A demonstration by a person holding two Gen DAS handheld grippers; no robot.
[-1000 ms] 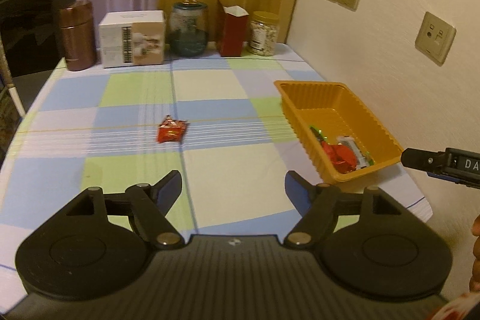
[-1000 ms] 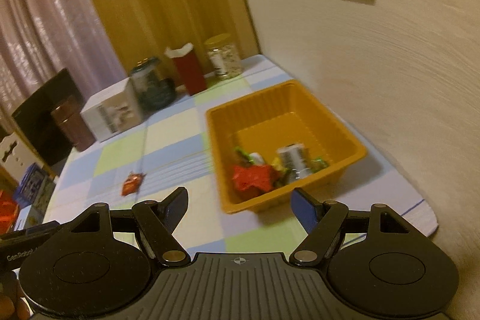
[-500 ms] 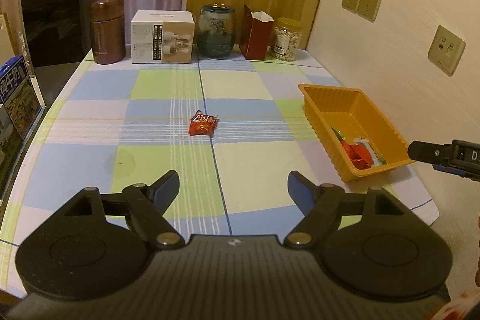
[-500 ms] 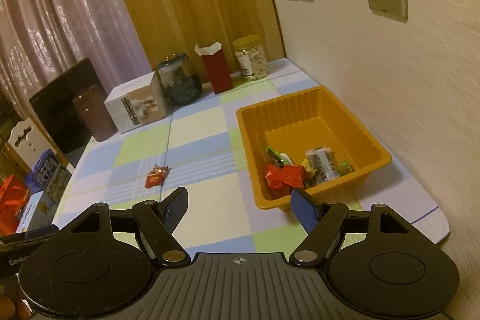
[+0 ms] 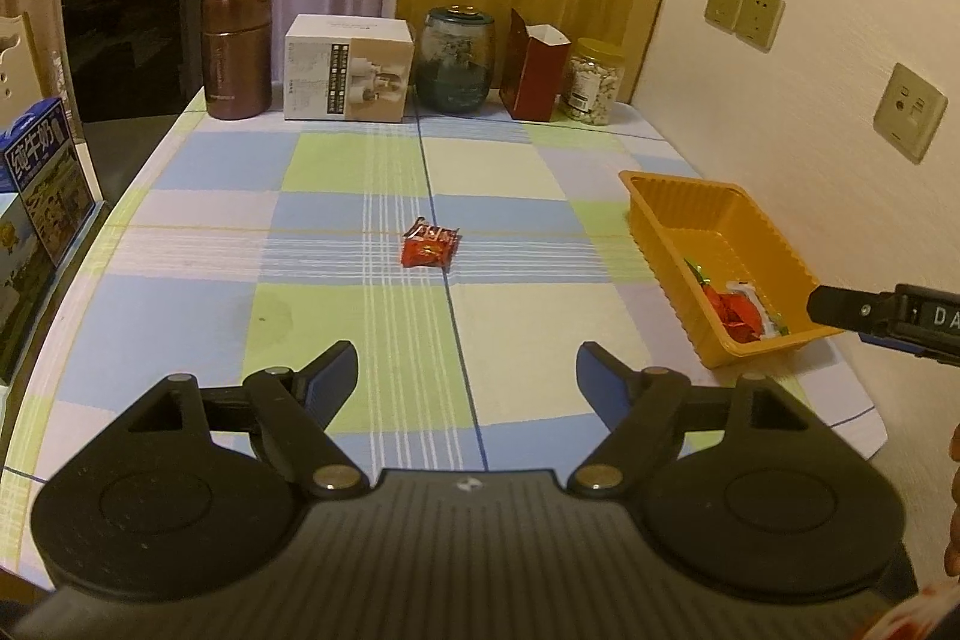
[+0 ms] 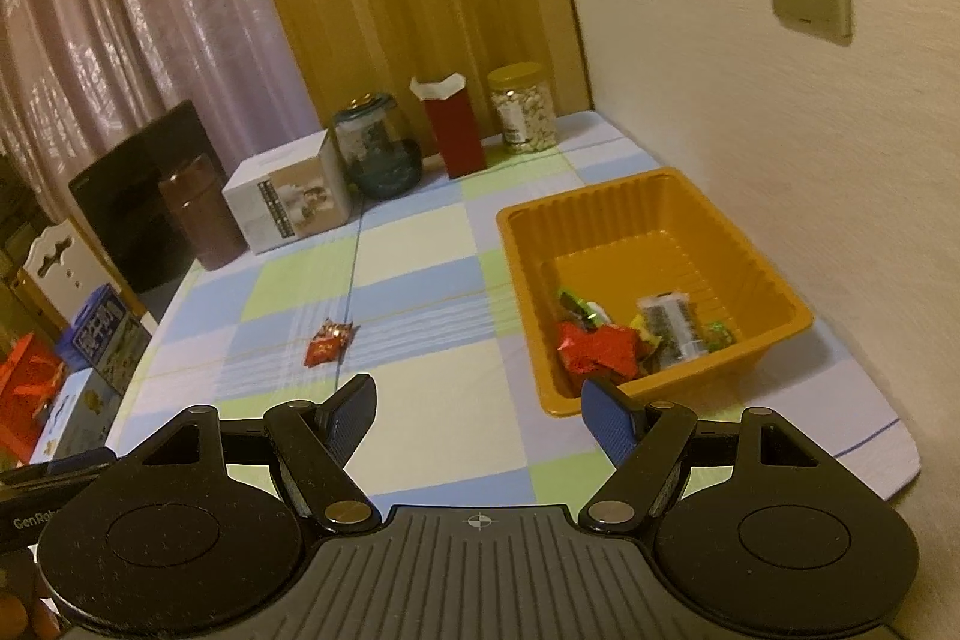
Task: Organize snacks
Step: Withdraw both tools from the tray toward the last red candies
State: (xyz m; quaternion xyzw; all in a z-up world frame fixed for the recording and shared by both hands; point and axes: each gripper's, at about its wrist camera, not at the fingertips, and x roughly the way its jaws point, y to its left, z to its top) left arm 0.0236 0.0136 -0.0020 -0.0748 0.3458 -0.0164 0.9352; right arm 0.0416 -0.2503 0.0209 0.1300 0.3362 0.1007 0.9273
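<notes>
I am pulling both grippers back from the checked table [image 5: 198, 304], so more of it is showing ahead of me than a second ago, and the orange tray [image 6: 774, 280] is sitting farther off, ahead and right of my right gripper [image 6: 477, 409]. That gripper is standing open and empty. My left gripper [image 5: 468, 370] is also open with nothing between its pads. Several wrapped snacks are already lying in the tray's near end, so I judge the sorting nearly done. One red snack packet [image 5: 431, 244] is lying alone straight ahead of my left gripper, well apart from the tray. Nothing is blocking the way to it; the white box [image 5: 348, 67], glass jar [image 5: 456, 61] and nut jar [image 5: 594, 82] are lining the far edge.
</notes>
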